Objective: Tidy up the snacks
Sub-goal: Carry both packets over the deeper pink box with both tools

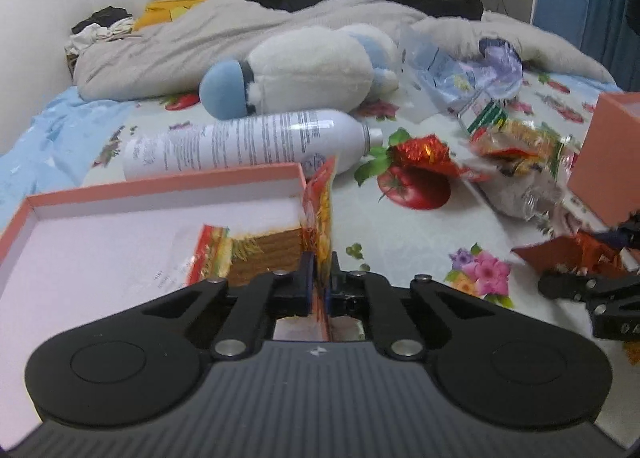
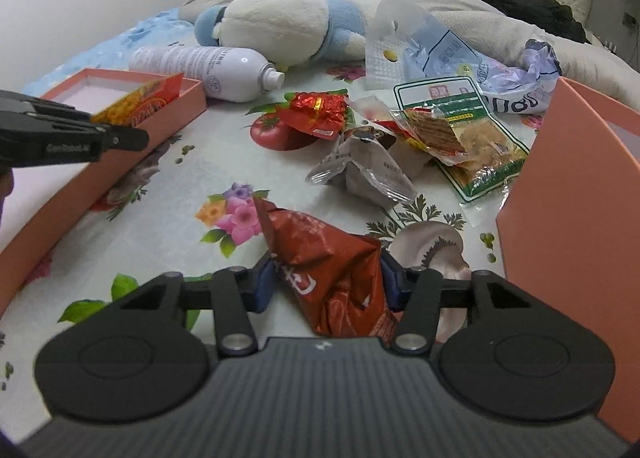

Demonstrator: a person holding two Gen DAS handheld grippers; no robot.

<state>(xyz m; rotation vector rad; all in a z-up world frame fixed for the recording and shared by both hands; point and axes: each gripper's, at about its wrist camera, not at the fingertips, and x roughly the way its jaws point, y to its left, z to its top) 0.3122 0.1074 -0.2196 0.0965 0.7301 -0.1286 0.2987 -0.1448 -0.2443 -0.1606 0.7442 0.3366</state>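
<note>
My left gripper (image 1: 320, 274) is shut on the edge of an orange and yellow wafer packet (image 1: 320, 209). The packet hangs over the right corner of a shallow pink tray (image 1: 160, 185), and part of it lies inside. In the right wrist view this gripper (image 2: 120, 137) and packet (image 2: 140, 105) show at the left, by the tray (image 2: 188, 97). My right gripper (image 2: 326, 282) is shut on a crumpled red-brown snack bag (image 2: 320, 254), its blue pads pressing both sides, low over the flowered sheet. The left wrist view shows that bag (image 1: 560, 254) at its right edge.
A loose heap of snack packets (image 2: 420, 129) lies mid-bed, with a red foil one (image 2: 316, 109) beside it. A white spray can (image 2: 208, 65) and a plush toy (image 2: 280, 17) lie behind the tray. A tall pink box (image 2: 560, 197) stands at the right. Plastic bags (image 2: 440, 49) and a grey blanket (image 1: 200, 33) lie further back.
</note>
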